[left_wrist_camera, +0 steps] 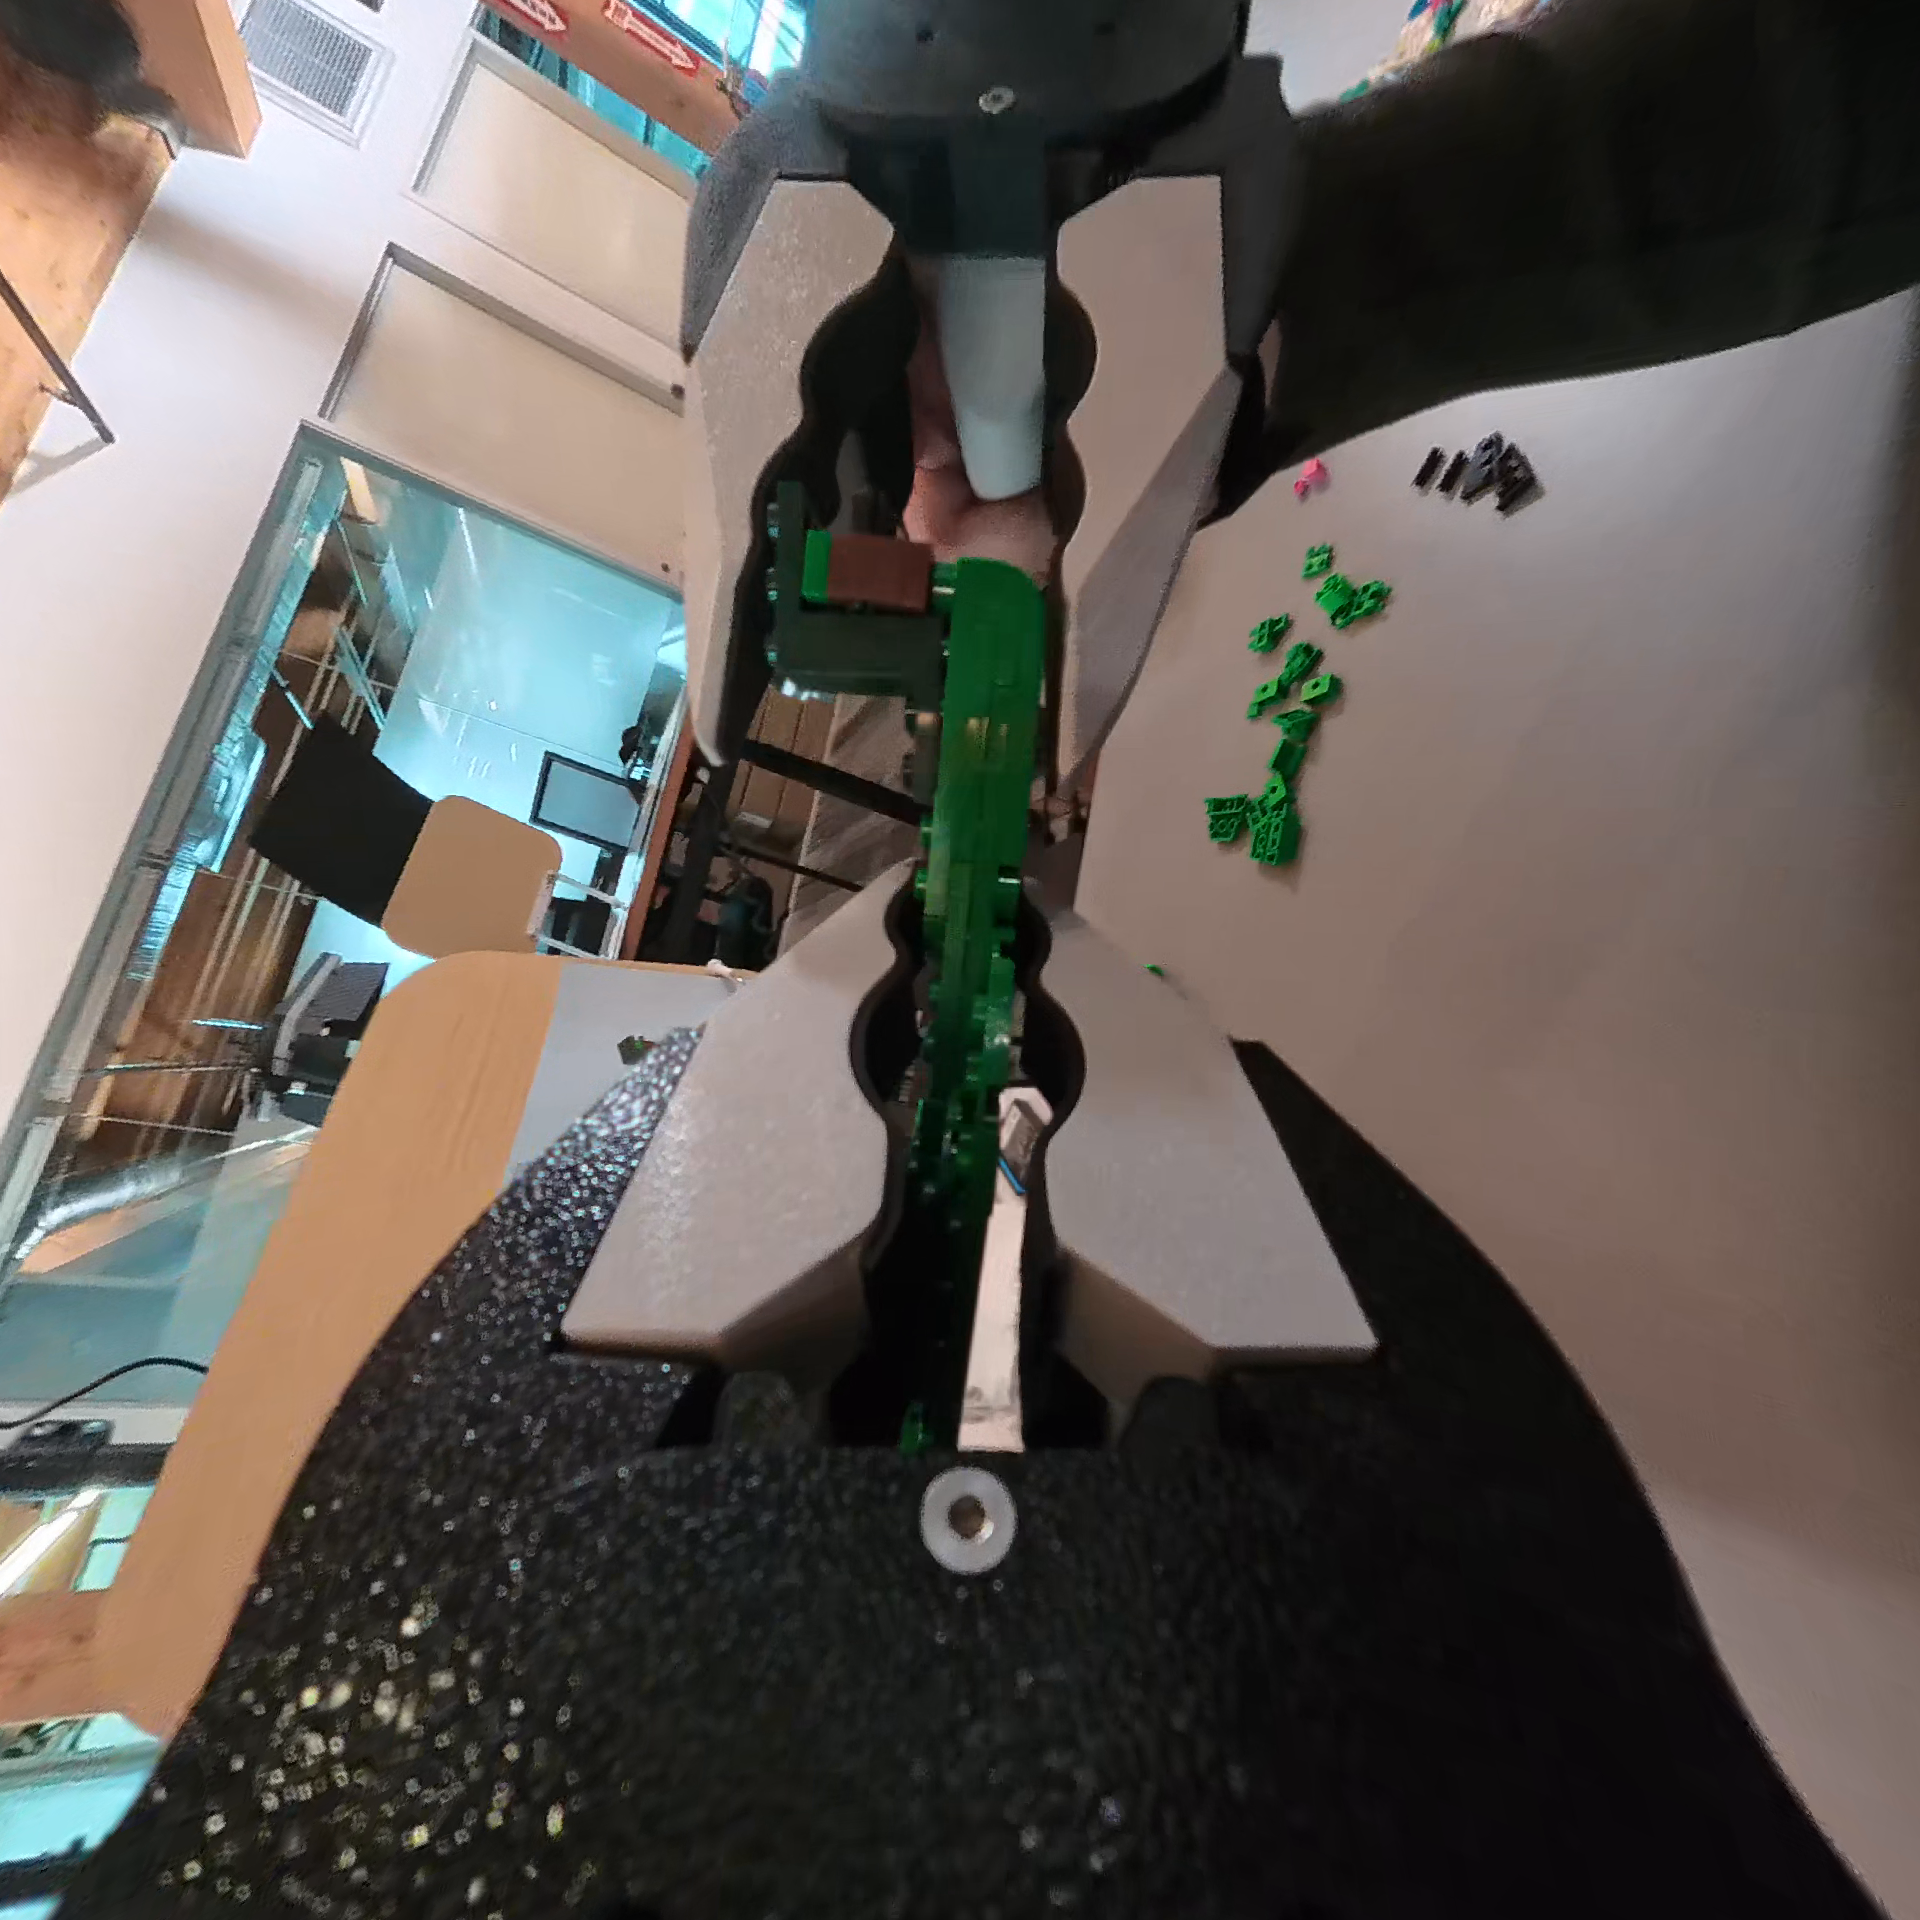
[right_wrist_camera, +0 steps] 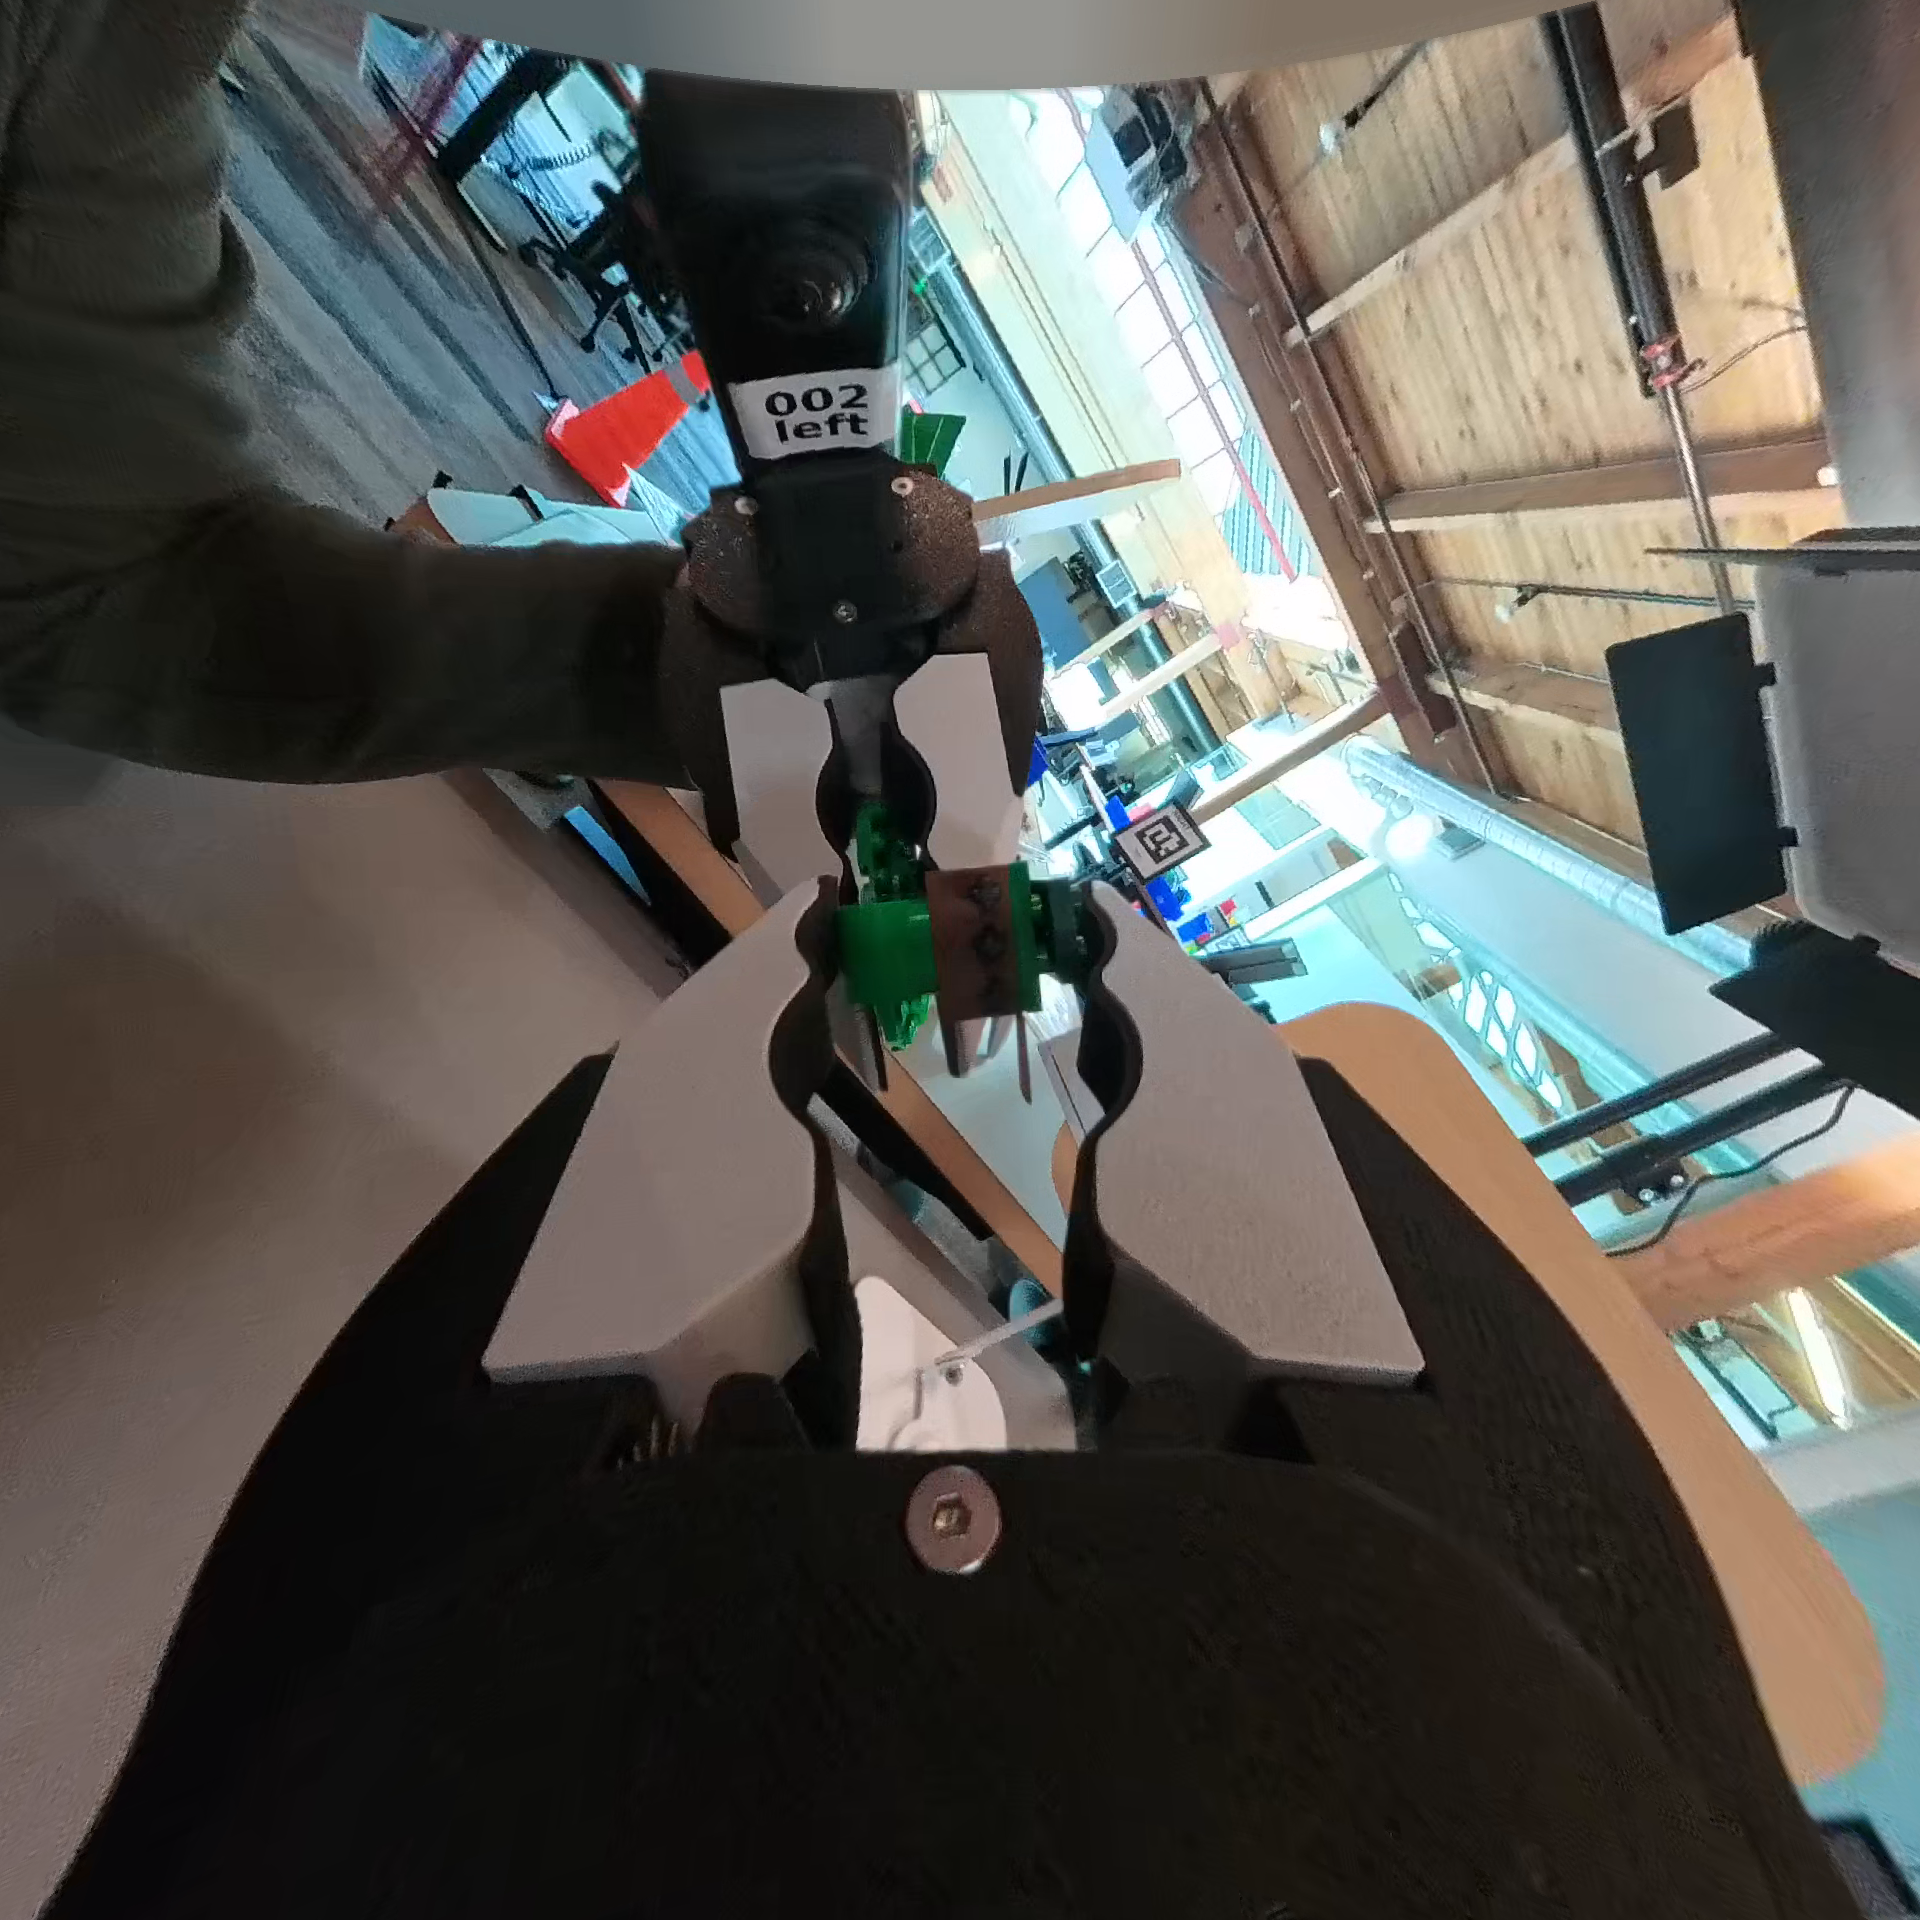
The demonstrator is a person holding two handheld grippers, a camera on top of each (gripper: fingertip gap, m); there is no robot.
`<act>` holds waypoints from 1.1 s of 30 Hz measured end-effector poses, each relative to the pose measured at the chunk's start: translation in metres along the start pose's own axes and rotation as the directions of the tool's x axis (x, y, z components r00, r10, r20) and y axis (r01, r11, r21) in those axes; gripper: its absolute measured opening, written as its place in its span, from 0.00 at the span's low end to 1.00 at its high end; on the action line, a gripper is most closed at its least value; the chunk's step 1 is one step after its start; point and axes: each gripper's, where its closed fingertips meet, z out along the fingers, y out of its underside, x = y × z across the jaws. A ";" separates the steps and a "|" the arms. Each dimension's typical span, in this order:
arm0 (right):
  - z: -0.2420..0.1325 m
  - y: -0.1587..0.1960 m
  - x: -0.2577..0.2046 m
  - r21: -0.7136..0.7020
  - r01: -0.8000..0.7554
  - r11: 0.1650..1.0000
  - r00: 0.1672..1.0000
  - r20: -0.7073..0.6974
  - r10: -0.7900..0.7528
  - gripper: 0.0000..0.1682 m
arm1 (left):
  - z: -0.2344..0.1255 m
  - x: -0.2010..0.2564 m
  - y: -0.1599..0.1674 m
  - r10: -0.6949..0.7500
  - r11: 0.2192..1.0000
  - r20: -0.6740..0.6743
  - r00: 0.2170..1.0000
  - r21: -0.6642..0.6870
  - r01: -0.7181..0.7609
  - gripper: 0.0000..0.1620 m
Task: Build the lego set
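A long green lego assembly is held in the air between both grippers. My left gripper is shut on its near end, the fingers pressing both sides. At the far end sit a brown brick and a dark green piece. My right gripper faces mine and closes around that end. In the right wrist view my right gripper is shut on the end with the brown brick, both fingertips touching. The left gripper holds the green part behind it.
The white table carries several loose green pieces, a few black pieces and a pink piece. A person's dark sleeve reaches in from the left. A wooden-edged chair back stands beyond the table.
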 end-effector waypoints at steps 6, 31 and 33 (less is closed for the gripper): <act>0.003 0.004 -0.003 -0.032 0.015 0.999 1.000 0.004 -0.015 0.26 | 0.002 0.004 0.006 -0.041 0.998 -0.033 0.999 -0.042 0.040 0.07; -0.007 -0.005 0.007 0.132 -0.172 0.976 0.985 0.038 0.168 0.26 | 0.006 -0.002 -0.032 -0.063 0.987 0.030 0.998 0.152 0.057 0.13; -0.009 -0.009 0.008 0.166 -0.198 0.966 0.980 0.049 0.192 0.26 | 0.006 -0.003 -0.036 -0.039 0.985 0.046 0.998 0.169 0.030 0.13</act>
